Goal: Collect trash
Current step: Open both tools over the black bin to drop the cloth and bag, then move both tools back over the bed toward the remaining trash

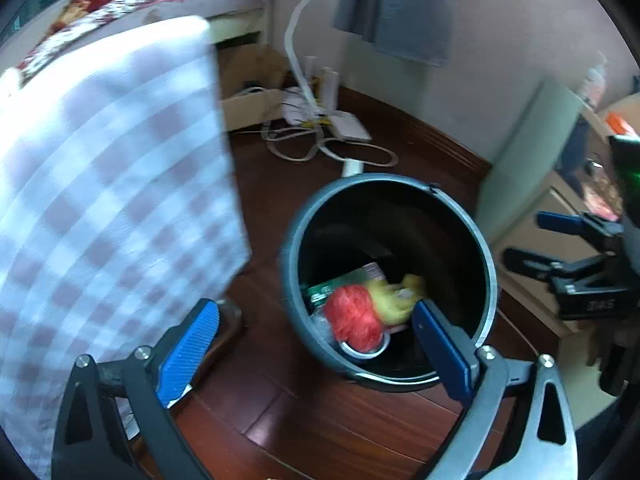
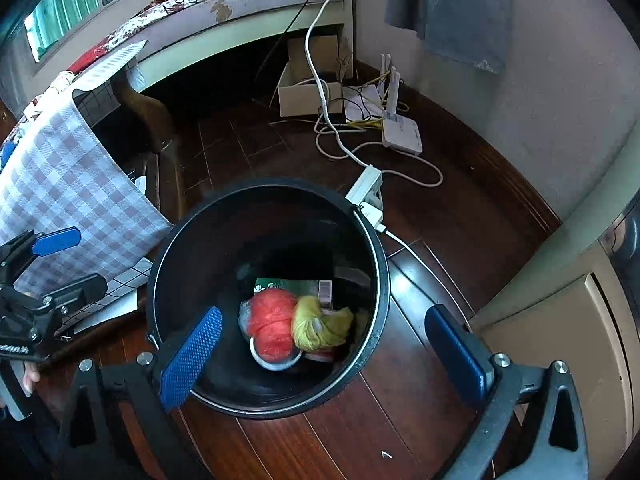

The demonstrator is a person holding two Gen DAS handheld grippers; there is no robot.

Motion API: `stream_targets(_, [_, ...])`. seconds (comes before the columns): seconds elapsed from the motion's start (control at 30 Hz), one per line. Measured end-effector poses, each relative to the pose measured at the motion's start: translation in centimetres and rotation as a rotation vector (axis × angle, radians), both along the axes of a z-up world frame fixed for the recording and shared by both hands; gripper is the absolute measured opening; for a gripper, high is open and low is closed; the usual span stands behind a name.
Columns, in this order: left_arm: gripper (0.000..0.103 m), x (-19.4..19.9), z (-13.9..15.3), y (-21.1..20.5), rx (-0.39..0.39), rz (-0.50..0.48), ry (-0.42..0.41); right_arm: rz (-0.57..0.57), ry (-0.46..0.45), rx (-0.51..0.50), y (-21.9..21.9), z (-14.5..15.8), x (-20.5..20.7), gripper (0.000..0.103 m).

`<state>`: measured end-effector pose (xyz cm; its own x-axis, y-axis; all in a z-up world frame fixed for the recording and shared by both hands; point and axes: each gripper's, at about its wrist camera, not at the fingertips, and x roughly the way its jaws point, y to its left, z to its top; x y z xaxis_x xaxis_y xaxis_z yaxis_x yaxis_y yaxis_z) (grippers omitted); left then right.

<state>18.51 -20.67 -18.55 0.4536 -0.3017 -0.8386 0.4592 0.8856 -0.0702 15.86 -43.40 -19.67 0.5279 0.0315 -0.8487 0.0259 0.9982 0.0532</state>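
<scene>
A black round bin [image 1: 400,220] [image 2: 372,240] stands on the dark wooden floor. At its bottom lie a red crumpled wad [image 1: 354,316] [image 2: 272,320], a yellow crumpled wad [image 1: 396,296] [image 2: 316,328] and a green packet [image 1: 332,286] [image 2: 288,285]. My left gripper [image 1: 314,312] [image 2: 80,260] hangs open above the bin's left rim, with nothing between its blue pads. My right gripper [image 2: 324,316] [image 1: 532,240] is open over the bin's mouth, also with nothing in it. Neither gripper touches the trash.
A checked cloth [image 1: 112,180] [image 2: 68,184] hangs close on the left of the bin. Behind the bin lie a power strip [image 2: 366,184], cables, a white router [image 2: 402,132] and a cardboard box [image 2: 308,96]. A bed [image 2: 224,12] stands at the back, a beige cabinet [image 2: 560,340] at the right.
</scene>
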Motion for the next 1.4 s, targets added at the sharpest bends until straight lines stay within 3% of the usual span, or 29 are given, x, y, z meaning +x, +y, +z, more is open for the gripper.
stream_targets(0.77, [0.1, -2.4, 3.9, 3.1, -0.008, 0.044, -0.069, 0.022, -0.111, 0.014, 3.8, 4.6, -2.8, 0.102])
stream_targets(1.4, [0.1, -5.2, 10.2, 11.0, -0.078, 0.189, -0.181, 0.103, -0.26, 0.045, 10.5, 11.0, -4.5, 0.102])
